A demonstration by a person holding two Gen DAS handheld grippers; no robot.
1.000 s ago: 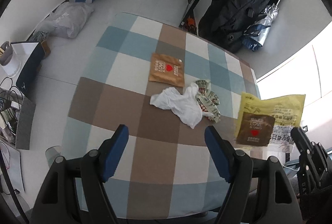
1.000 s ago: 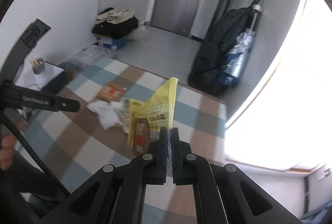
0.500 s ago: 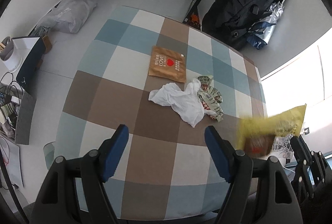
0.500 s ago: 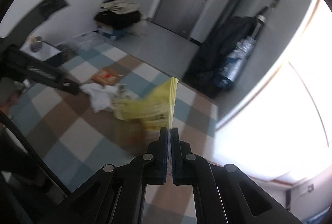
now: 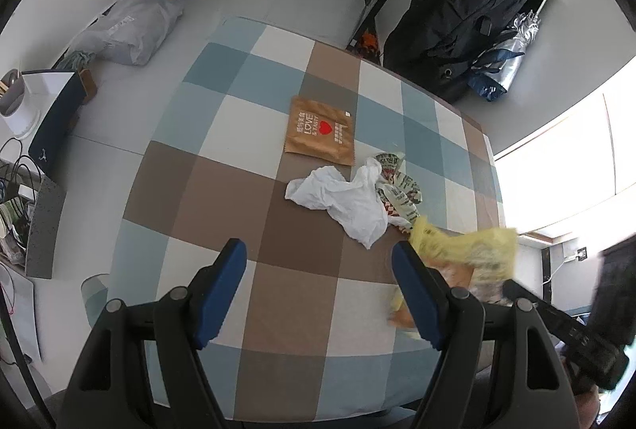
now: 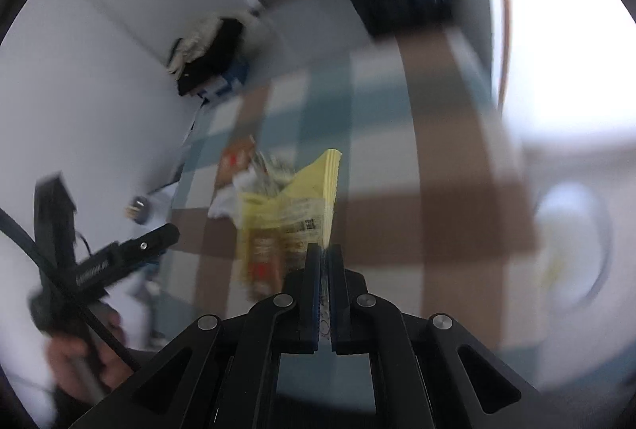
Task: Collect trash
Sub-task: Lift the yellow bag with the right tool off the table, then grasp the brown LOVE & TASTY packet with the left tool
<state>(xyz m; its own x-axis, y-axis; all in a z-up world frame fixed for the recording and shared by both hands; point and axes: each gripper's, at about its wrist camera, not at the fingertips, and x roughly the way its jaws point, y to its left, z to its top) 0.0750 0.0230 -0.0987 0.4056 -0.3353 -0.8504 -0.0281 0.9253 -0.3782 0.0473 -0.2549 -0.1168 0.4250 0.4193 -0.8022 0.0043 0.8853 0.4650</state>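
**Right gripper clamped on yellow bag, left gripper wide and empty**

My right gripper (image 6: 326, 258) is closed tight on the edge of the yellow bag (image 6: 290, 206), which sticks up past the jaws toward 12 o'clock and sags to 10 o'clock; a brown packet shows through it. This view is badly blurred.

My left gripper (image 5: 320, 262) hangs over the checked table (image 5: 222, 190) with its jaws spread apart and nothing between them. From there I see the bag (image 5: 465, 250), smeared, at 3 o'clock of the fingertips, just beside the right finger. A white bag (image 5: 349, 198) lies crumpled at 12 o'clock, touching a printed wrapper (image 5: 397, 186) at its 3 o'clock. A brown pouch (image 5: 322, 131) lies flat farther out at 12 o'clock.
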